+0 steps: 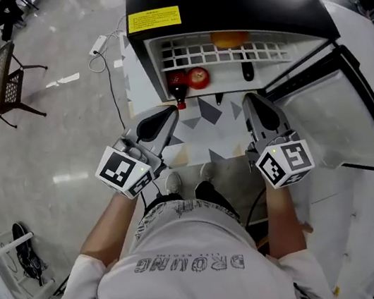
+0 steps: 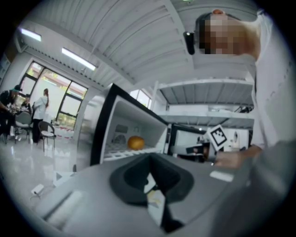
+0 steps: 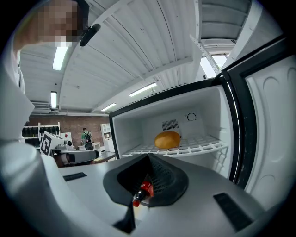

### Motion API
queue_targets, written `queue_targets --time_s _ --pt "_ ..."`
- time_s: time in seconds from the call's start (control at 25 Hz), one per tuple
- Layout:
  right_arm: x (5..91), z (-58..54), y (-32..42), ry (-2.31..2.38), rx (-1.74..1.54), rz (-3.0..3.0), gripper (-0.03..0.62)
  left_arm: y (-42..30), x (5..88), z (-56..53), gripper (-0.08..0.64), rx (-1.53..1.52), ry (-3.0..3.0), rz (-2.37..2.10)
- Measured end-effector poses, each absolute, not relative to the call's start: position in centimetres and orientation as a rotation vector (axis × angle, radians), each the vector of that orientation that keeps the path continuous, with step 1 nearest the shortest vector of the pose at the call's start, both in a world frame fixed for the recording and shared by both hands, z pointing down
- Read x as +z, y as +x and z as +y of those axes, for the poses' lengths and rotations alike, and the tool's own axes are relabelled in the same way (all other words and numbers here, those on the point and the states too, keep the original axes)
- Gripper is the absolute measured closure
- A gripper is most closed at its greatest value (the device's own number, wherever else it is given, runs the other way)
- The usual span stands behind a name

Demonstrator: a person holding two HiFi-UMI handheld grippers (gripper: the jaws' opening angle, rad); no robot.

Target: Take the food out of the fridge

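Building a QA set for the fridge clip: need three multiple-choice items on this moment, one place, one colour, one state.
1. Where does the orange fruit lie?
A. on the floor
B. on the wire shelf
C. on a plate

2. What colour is the round fruit beside the bottle?
A. red
B. green
C. white

3. How does the fridge door stand?
A. shut
B. taken off
C. swung open

Key:
1 B: the right gripper view shows it resting on the white wire shelf.
2 A: it shows red in the head view, under the shelf.
3 C: the door stands out to one side and the inside is in plain sight.
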State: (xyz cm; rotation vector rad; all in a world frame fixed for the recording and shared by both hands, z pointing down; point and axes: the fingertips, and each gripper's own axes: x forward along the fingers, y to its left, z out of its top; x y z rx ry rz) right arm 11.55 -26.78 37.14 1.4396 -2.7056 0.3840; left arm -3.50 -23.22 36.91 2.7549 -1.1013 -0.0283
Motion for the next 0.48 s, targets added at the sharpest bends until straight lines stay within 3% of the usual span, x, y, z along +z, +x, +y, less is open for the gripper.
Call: queue_targets --time_s 0.48 --pt "36.6 -31.8 12.8 1.345 0.322 -2.749 0.589 -1.5 36.9 -25.4 0.552 -0.023 2.722 -1.192"
